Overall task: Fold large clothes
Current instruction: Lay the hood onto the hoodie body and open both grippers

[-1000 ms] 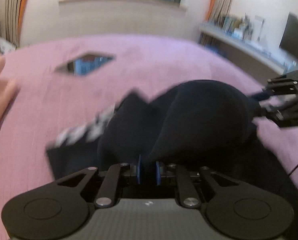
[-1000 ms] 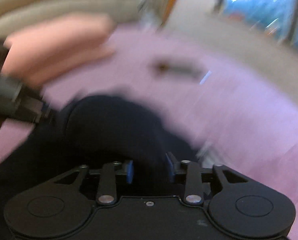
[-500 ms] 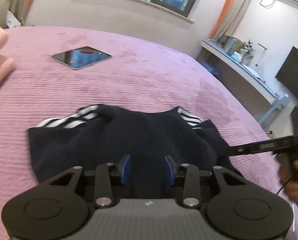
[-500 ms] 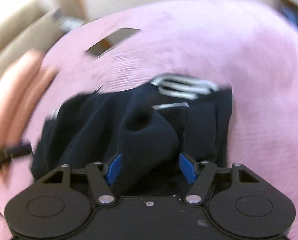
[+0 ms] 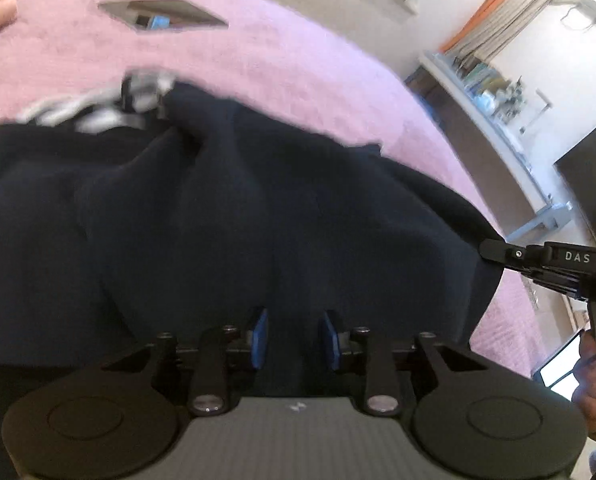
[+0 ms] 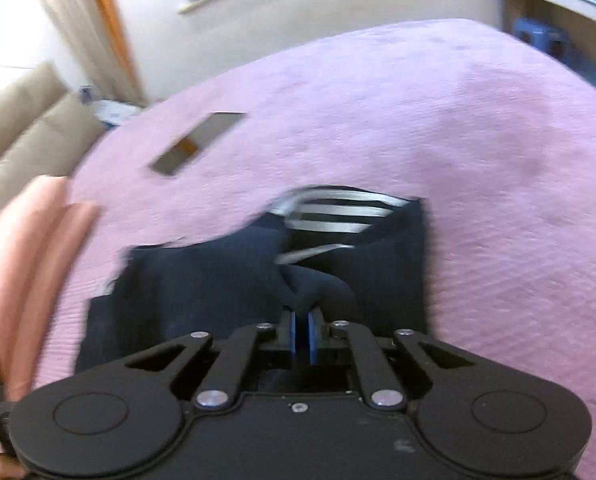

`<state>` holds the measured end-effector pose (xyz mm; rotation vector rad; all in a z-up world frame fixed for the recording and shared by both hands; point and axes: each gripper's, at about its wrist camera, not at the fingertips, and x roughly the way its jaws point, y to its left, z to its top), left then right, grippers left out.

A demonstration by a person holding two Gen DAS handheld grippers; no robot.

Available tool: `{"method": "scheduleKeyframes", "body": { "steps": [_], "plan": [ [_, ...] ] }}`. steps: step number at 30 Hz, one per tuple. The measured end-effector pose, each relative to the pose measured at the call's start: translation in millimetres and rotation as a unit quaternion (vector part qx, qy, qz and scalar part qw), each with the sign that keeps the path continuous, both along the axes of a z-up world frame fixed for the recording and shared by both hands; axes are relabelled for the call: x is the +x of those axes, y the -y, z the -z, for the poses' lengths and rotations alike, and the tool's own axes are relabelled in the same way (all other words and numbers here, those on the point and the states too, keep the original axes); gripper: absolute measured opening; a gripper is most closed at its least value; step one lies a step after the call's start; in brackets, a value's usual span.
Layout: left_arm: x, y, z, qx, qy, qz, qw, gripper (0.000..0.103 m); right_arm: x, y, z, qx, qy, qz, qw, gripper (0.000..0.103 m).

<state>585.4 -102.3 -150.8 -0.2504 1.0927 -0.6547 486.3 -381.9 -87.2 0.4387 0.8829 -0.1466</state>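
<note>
A dark navy garment (image 5: 257, 208) with white stripes (image 5: 97, 108) lies rumpled on the pink bed cover (image 5: 298, 60). My left gripper (image 5: 291, 336) hovers low over its near edge. Its blue pads stand apart and the jaws are closing, with dark cloth lying between them but not pinched. In the right wrist view the garment (image 6: 201, 288) spreads ahead, its stripes (image 6: 334, 212) at the far end. The right gripper (image 6: 301, 332) has its jaws closing tight on a raised fold of the cloth. From the left wrist view, the right gripper (image 5: 494, 250) holds the garment's right corner.
A dark phone (image 5: 165, 16) lies flat on the bed beyond the garment, also in the right wrist view as the phone (image 6: 197, 142). Pink folded cloth (image 6: 29, 240) sits at the left edge. A shelf (image 5: 498, 92) and dark screen (image 5: 590, 168) stand off the bed's right side.
The garment dropped from a lifted bulge onto the bed. My right jaws went from wide apart to pinching a fold. The left gripper rolled and sank closer to the cloth.
</note>
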Motion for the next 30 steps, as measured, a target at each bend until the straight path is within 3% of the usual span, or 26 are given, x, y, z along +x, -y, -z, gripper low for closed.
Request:
{"method": "scheduleKeyframes", "body": {
  "steps": [1,3,4,6,9,11,13,15,16,17,18,20,23,27,30],
  "plan": [
    [0.4,4.4,6.9,0.015,-0.012,0.005,0.9998,0.031,4.8,4.1,18.6,0.01,-0.028,0.002,1.0,0.018],
    [0.1,5.3,13.7,0.028,-0.017,0.001,0.9995,0.029,14.6,7.5,43.9,0.024,-0.082,0.005,0.996,0.018],
    [-0.3,1.4,10.5,0.021,-0.015,-0.006,0.9996,0.03,11.3,8.9,44.3,0.029,-0.078,0.011,0.996,0.019],
    [-2.8,-7.8,-5.8,0.001,0.007,-0.019,0.9998,0.03,-3.2,9.5,26.0,0.034,-0.029,0.025,0.999,0.021],
    [1.0,-9.3,-32.2,-0.026,0.057,-0.018,0.9979,0.033,-13.5,-11.0,1.8,0.026,0.032,0.002,0.999,0.051],
    [13.4,3.1,-33.8,-0.012,0.067,-0.013,0.9976,0.033,-3.6,-36.6,3.1,0.019,0.025,-0.042,0.999,0.05],
    [28.0,17.9,-17.8,0.028,0.048,-0.009,0.9984,0.031,6.9,-67.6,15.2,0.003,0.002,-0.086,0.996,0.027],
    [33.7,21.5,8.0,0.077,0.026,-0.015,0.9966,0.026,11.7,-90.0,35.1,-0.012,-0.023,-0.11,0.994,0.02],
    [33.4,19.5,21.0,0.104,0.017,-0.017,0.9943,0.011,14.5,-99.1,53.6,-0.024,-0.055,-0.115,0.992,0.02],
    [31.0,13.7,28.2,0.11,0.016,-0.024,0.9936,0.008,14.8,-102.6,64.0,-0.035,-0.083,-0.115,0.989,0.02],
    [28.0,4.3,29.9,0.094,0.013,-0.034,0.9949,0.008,10.4,-103.2,71.2,-0.045,-0.095,-0.111,0.988,0.016],
    [18.7,-10.2,22.5,0.073,0.003,-0.05,0.9961,0.009,-5.6,-96.0,59.1,-0.034,-0.069,-0.1,0.992,0.018],
    [-10.0,-21.9,4.7,0.06,0.028,-0.047,0.9967,0.014,-44.4,-90.1,33.0,-0.027,-0.026,-0.085,0.996,0.023],
    [-50.9,-30.1,4.5,0.048,0.0,-0.027,0.9985,0.016,-73.2,-94.9,25.3,-0.047,-0.041,-0.085,0.994,0.028],
    [-86.2,-34.2,6.8,0.069,-0.009,-0.02,0.9974,0.016,-83.0,-104.9,26.6,-0.044,-0.042,-0.091,0.994,0.028]
  ]
}}
